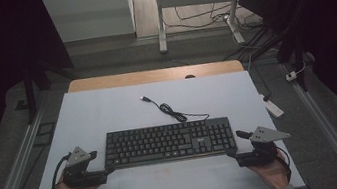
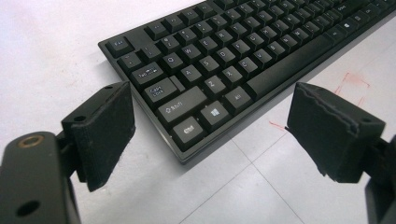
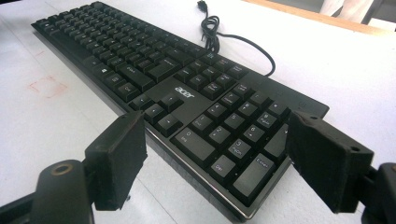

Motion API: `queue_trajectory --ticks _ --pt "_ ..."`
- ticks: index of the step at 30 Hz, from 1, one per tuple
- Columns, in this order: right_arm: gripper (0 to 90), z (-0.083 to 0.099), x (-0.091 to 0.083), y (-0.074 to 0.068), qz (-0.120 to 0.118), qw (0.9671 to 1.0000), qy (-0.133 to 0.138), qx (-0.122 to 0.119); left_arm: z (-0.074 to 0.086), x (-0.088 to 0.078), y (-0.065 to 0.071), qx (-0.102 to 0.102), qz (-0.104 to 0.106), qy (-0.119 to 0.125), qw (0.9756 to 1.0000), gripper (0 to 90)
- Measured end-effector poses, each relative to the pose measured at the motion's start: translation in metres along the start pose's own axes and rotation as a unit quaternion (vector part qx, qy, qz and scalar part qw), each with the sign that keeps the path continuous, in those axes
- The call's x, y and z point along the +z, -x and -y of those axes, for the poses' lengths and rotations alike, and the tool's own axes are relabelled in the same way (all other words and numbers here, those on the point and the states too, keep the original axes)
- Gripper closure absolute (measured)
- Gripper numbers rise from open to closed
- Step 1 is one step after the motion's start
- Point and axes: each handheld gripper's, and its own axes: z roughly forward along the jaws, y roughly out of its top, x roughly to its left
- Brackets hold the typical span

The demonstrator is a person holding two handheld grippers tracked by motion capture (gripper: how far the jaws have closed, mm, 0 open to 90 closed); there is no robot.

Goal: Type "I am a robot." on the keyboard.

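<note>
White board (image 1: 123,111) covers the wooden table; the black keyboard (image 1: 168,142) lies on its near half, its cable (image 1: 169,109) running away toward a grey floor with desk legs.

In the left gripper view, the left gripper (image 2: 210,126) stands open around the keyboard's near corner, gripping nothing.

In the right gripper view, the right gripper (image 3: 215,158) stands open astride the numpad corner, also empty.

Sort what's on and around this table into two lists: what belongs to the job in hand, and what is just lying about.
Belongs to the job:
- keyboard
- its cable, unplugged, lying on the table
- left gripper, open at the keyboard's near left corner
- right gripper, open at the near right corner

Just lying about:
- white desk frame behind the table
- loose floor cables
- white block by the table's right edge
</note>
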Motion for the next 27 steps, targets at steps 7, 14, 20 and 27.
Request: queue_trajectory --ticks 7,14,20,27 --pt "21.1 0.0002 -0.0006 -0.0003 0.003 1.0000 0.002 0.001 0.0007 -0.0009 -0.0010 -0.002 0.003 0.001 1.0000 15.1" --pt "21.4 -0.0005 0.0011 -0.0017 0.004 1.0000 0.001 0.000 0.0004 -0.0015 -0.0004 0.000 0.006 0.002 1.0000 15.2" --pt "21.7 -0.0014 0.0030 -0.0019 0.001 1.0000 0.000 0.001 -0.0003 -0.0017 -0.0006 0.002 0.006 0.000 1.0000 15.7" --pt "21.9 -0.0038 0.0040 -0.0040 -0.001 1.0000 0.001 0.001 -0.0036 -0.0020 0.0020 0.010 0.008 0.000 0.9999 16.9"
